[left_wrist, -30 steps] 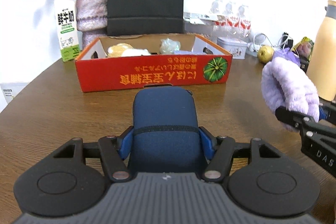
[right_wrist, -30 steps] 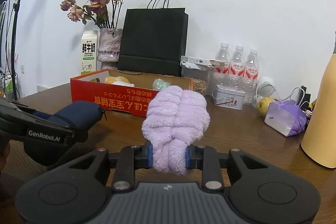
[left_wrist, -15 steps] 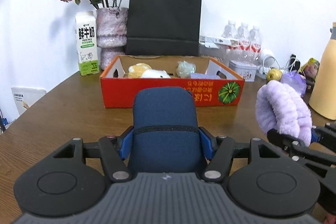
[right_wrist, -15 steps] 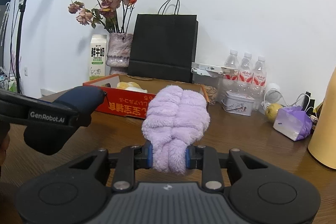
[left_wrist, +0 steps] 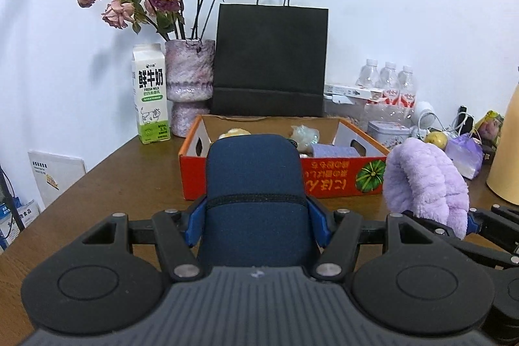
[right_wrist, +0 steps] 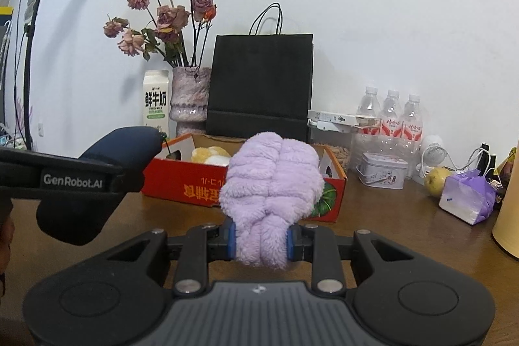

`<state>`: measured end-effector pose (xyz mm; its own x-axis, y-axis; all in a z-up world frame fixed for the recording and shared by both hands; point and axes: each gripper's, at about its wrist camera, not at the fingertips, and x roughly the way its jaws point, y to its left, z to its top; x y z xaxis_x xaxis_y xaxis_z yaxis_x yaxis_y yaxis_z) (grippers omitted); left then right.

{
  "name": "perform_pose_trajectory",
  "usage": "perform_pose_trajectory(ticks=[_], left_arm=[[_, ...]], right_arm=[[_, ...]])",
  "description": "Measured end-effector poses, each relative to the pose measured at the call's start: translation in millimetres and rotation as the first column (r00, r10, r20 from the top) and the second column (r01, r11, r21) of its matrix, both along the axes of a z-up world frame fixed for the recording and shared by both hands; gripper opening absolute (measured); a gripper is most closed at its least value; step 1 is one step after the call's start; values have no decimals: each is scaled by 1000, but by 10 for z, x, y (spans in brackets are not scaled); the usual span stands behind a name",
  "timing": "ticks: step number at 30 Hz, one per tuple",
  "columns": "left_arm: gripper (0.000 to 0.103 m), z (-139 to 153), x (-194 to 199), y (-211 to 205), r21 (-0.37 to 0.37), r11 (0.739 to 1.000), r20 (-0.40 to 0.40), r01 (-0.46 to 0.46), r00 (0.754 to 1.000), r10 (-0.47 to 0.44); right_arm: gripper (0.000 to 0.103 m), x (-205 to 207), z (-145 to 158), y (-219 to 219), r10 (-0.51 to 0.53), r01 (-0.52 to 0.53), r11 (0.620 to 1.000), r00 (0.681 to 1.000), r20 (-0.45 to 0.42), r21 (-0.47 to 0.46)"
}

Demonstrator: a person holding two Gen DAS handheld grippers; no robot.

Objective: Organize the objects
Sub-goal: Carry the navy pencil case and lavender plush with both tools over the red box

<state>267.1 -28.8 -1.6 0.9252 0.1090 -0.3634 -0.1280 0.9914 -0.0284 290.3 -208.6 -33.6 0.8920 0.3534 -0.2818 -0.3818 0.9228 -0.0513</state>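
Observation:
My left gripper (left_wrist: 256, 224) is shut on a dark blue zip case (left_wrist: 254, 184), holding it above the wooden table (left_wrist: 129, 184). A fluffy lilac cloth bundle (right_wrist: 272, 180) is pinched in my right gripper (right_wrist: 261, 240), also off the table. Each gripper shows in the other's view: the lilac bundle (left_wrist: 425, 180) at the right, the blue case (right_wrist: 107, 164) at the left. Just beyond both stands an open red cardboard box (left_wrist: 337, 180) with a pumpkin print, holding a yellowish soft item, a clear wrapped item and a lilac roll.
Behind the box stand a black paper bag (left_wrist: 271, 60), a vase of dried roses (left_wrist: 189, 86) and a milk carton (left_wrist: 150, 93). Right of it are water bottles (right_wrist: 392, 115), a small tin (right_wrist: 382, 169), a pear (right_wrist: 436, 180), a lilac packet (right_wrist: 467, 195) and a tan bottle (left_wrist: 507, 151).
Both grippers have risen and tilted up with their loads; the wall and flowers fill more of each view, and the red box has slid lower in the picture.

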Motion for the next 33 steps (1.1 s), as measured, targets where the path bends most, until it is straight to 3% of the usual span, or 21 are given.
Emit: perform_pose_trajectory(ticks=[18,33], left_arm=[[64,153,397,165,-17,1000,11,-5,1000,6],[64,241,846,284,-39,999,40,-7,999,9]], right_arm=[[26,384,141,306,9,-9,1000,1000,17,-13],[26,866,218,458,0,-1,999,1000,32,34]])
